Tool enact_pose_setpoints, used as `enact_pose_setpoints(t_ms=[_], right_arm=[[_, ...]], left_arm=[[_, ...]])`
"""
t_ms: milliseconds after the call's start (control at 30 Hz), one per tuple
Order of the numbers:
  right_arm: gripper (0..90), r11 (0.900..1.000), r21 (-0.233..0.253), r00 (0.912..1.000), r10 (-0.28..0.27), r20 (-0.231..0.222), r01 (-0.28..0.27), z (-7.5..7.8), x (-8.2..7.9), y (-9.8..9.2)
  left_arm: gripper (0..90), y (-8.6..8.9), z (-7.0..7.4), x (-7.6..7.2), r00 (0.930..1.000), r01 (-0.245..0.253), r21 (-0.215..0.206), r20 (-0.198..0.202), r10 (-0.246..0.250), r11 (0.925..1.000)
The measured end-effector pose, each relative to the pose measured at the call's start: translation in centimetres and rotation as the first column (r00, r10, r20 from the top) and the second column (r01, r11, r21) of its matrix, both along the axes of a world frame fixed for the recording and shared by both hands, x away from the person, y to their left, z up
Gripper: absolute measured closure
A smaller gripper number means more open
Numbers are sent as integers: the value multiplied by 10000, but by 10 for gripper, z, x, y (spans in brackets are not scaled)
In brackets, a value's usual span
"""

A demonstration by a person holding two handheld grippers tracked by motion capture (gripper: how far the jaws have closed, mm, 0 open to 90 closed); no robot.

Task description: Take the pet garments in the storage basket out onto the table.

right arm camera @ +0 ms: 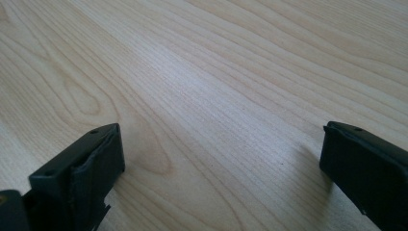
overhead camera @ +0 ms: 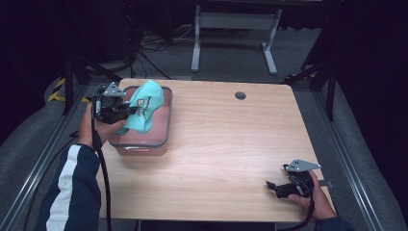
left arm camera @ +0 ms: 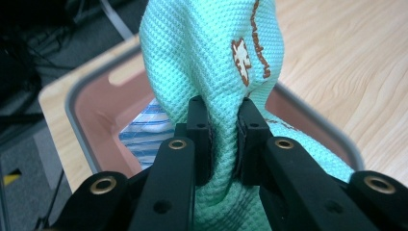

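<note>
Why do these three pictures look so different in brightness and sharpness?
High view: dim, the surroundings nearly black, the table evenly lit. Left gripper view: bright, the teal cloth weave sharp, the floor behind blurred. Right gripper view: pale washed-out wood, soft shadow beside the gripper's jaws.

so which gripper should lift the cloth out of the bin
Left. The left gripper is already shut on the cloth above the bin, while the right gripper rests open at the table's near right corner.
</note>
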State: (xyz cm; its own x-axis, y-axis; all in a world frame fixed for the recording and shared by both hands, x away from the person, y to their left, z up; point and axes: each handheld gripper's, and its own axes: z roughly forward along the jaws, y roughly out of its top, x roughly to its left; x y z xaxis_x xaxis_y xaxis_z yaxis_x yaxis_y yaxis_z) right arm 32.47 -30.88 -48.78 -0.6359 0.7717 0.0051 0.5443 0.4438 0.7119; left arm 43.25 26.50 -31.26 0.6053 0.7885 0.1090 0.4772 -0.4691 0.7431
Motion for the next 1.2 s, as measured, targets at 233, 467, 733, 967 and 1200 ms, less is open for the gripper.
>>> enact_pose_setpoints(t_ms=[233,467,733,967,1200], right_arm=[[19,10000,21,10000,0,8,0,0,0,0],[19,10000,3,10000,18,15,-18,0,0,0],[19,10000,3,10000,16,16,-16,0,0,0],[19,10000,3,10000,14,16,-14,0,0,0],[19,10000,-6,10000,5,3,-5,0,0,-1]], left_arm=[[796,-6,12,-10,9978,359,-204,557,-348,9991],[796,-23,28,-24,9902,989,-603,1053,-922,9933],[796,-58,37,-33,9741,1903,-470,1333,-1826,9806],[796,-86,38,-36,9593,2540,-307,1358,-2477,9667],[796,-122,28,-34,9435,3162,-243,1132,-3116,9484]])
